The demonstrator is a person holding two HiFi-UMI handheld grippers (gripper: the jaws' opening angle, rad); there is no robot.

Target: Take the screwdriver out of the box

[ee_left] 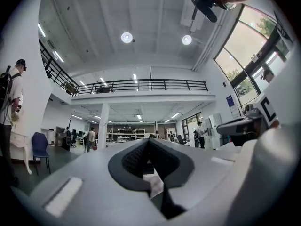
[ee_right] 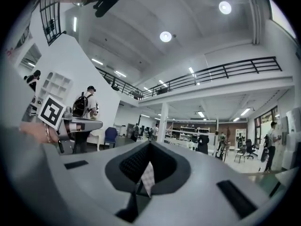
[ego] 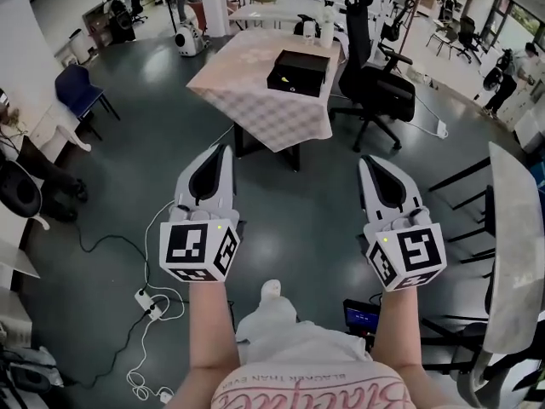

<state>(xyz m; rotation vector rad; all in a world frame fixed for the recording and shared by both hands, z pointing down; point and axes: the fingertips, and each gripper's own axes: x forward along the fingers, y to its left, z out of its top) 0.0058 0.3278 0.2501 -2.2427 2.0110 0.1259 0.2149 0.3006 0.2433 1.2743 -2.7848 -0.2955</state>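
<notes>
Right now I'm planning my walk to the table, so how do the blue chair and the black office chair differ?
The blue chair is plain, with thin straight legs; the black office chair has a high back, a headrest, armrests and a star base. The blue chair stands far left of the table; the black office chair stands right beside it. Both are upright and unoccupied.

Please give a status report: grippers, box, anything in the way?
Left gripper shut, empty. Right gripper shut, empty. Box on table ahead, screwdriver unseen. Chair beside table.
</notes>
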